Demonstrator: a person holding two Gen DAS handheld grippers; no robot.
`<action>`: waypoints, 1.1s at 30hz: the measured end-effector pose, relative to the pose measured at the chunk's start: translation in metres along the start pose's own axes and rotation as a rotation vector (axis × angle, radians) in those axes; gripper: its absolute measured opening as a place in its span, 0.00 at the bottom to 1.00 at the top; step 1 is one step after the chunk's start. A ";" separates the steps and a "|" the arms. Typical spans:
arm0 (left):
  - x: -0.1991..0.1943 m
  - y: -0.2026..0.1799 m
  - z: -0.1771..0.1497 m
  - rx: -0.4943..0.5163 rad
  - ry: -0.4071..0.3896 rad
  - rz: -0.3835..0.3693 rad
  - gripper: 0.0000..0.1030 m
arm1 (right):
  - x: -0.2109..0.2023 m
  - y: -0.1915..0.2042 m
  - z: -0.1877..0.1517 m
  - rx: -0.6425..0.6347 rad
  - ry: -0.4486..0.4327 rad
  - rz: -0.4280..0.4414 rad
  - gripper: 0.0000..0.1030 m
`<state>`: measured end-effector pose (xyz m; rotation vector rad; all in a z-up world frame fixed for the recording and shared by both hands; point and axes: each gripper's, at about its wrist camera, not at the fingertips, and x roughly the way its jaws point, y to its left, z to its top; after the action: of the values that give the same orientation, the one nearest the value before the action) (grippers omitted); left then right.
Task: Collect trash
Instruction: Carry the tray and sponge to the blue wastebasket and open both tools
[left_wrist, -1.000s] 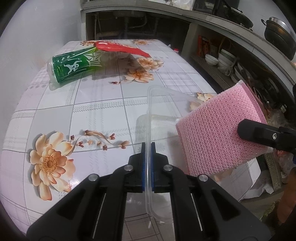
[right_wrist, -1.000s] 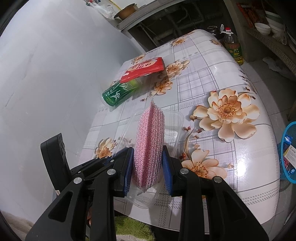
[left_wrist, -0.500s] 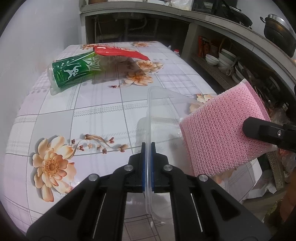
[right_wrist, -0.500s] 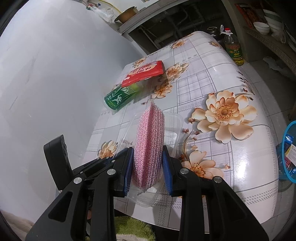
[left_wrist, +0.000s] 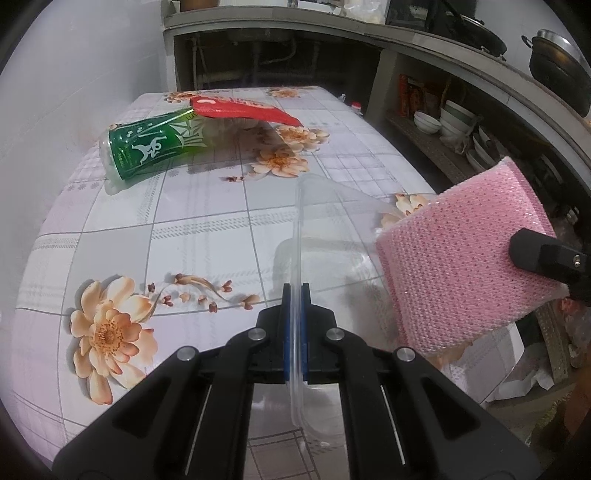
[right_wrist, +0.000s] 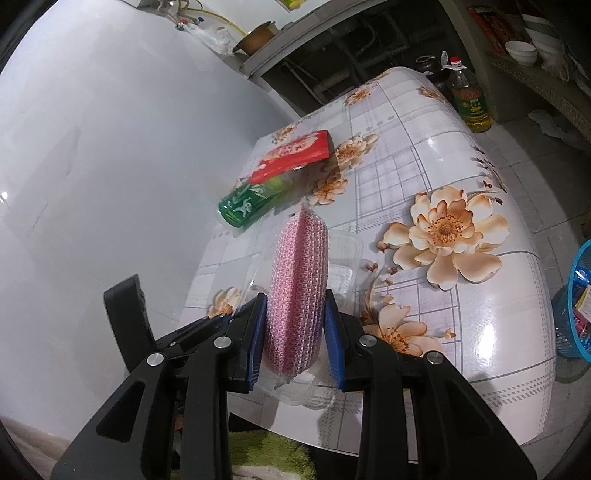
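My left gripper (left_wrist: 294, 314) is shut on the rim of a clear plastic tray (left_wrist: 332, 221) and holds it on edge over the table. My right gripper (right_wrist: 295, 332) is shut on a pink mesh sponge pack (right_wrist: 299, 280), seen at the right of the left wrist view (left_wrist: 465, 258), lifted above the tray (right_wrist: 343, 258). A green plastic cup (left_wrist: 155, 147) lies on its side at the far left of the table, with a red packet (left_wrist: 240, 110) resting on it. Both also show in the right wrist view: cup (right_wrist: 247, 203), packet (right_wrist: 295, 155).
The table has a floral tiled cloth (left_wrist: 147, 240) and a white wall along its left. A blue basket (right_wrist: 576, 302) stands on the floor right of the table. An oil bottle (right_wrist: 469, 99) stands beyond the table. Shelves with bowls (left_wrist: 443, 122) are at the right.
The right gripper has lifted the pink sponge pack up and away from the clear tray. The left gripper keeps its hold on the tray rim.
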<state>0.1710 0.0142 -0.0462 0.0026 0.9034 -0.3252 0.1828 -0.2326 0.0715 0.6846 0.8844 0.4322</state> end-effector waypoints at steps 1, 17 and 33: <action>0.000 0.001 0.001 0.000 -0.003 0.001 0.02 | -0.002 0.001 0.000 -0.002 -0.007 0.007 0.28; -0.003 -0.030 0.023 0.064 -0.016 0.037 0.02 | -0.048 -0.028 0.004 0.057 -0.131 0.109 0.28; 0.017 -0.133 0.069 0.281 -0.026 -0.091 0.02 | -0.157 -0.110 -0.006 0.217 -0.429 0.003 0.28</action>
<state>0.1969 -0.1264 0.0011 0.2161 0.8273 -0.5340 0.0954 -0.4032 0.0795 0.9360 0.5261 0.1796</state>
